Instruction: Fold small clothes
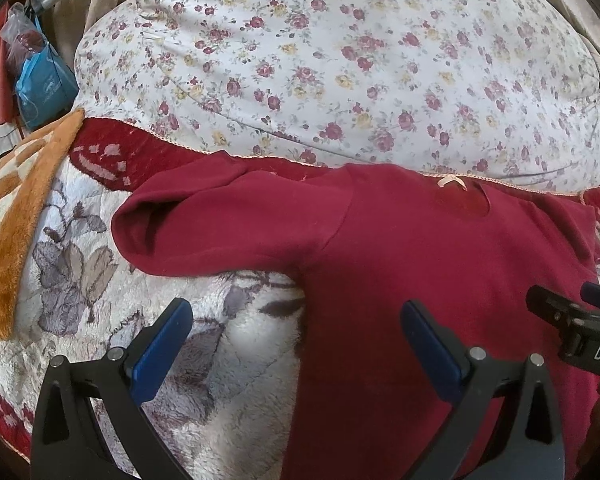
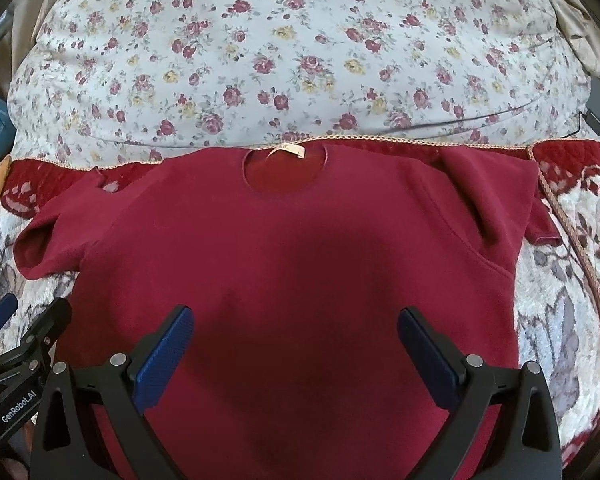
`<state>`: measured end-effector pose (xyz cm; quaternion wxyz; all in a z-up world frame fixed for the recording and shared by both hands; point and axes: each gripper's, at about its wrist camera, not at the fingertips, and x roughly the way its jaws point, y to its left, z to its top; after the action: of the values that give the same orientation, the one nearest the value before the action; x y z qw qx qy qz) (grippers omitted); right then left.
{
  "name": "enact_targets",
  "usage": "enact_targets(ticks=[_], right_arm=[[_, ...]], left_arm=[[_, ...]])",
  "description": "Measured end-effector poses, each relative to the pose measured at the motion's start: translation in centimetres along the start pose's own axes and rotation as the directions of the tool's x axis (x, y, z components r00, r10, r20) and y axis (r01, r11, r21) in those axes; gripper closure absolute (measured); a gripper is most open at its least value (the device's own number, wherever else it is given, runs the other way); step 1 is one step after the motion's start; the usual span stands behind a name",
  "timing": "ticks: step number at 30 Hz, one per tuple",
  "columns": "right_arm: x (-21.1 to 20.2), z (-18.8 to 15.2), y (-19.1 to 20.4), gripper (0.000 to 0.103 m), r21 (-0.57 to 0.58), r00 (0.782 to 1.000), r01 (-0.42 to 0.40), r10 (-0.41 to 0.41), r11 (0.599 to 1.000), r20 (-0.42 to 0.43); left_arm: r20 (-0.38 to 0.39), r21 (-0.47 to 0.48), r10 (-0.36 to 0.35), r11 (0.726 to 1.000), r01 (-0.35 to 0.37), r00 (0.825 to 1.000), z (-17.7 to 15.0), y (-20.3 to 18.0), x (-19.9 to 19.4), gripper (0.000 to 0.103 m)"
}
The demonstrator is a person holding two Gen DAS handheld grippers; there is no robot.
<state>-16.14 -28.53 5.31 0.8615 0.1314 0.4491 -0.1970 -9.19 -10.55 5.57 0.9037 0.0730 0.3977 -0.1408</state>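
Left wrist view: your left hand-held gripper (image 1: 296, 336) is spread, empty, straddling the red top's (image 1: 420, 280) side edge on the fleece blanket (image 1: 100, 280). Sleeve (image 1: 204, 228) reaches toward 9 o'clock. Risk: the plush nap may get pinched along with the cloth.

Right wrist view: your right hand-held gripper (image 2: 296, 336) is spread over the top's middle. Neckline (image 2: 285, 172) points to 12, long axis 12–6. The bunched sleeve (image 2: 496, 196) at 2 o'clock may skew your fold.

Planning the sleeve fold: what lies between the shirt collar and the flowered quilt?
In the right wrist view, only the red blanket edge separates collar from quilt.
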Motion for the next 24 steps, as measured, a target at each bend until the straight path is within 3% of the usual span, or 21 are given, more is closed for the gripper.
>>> enact_targets(ticks=[24], right_arm=[[0.2,-0.3,1.3,0.0,-0.037,0.999,-0.032,0.031,0.999,-0.015]], left_arm=[[0.0,-0.016,0.003,1.0,-0.003,1.0,0.1,0.6,-0.1,0.0]])
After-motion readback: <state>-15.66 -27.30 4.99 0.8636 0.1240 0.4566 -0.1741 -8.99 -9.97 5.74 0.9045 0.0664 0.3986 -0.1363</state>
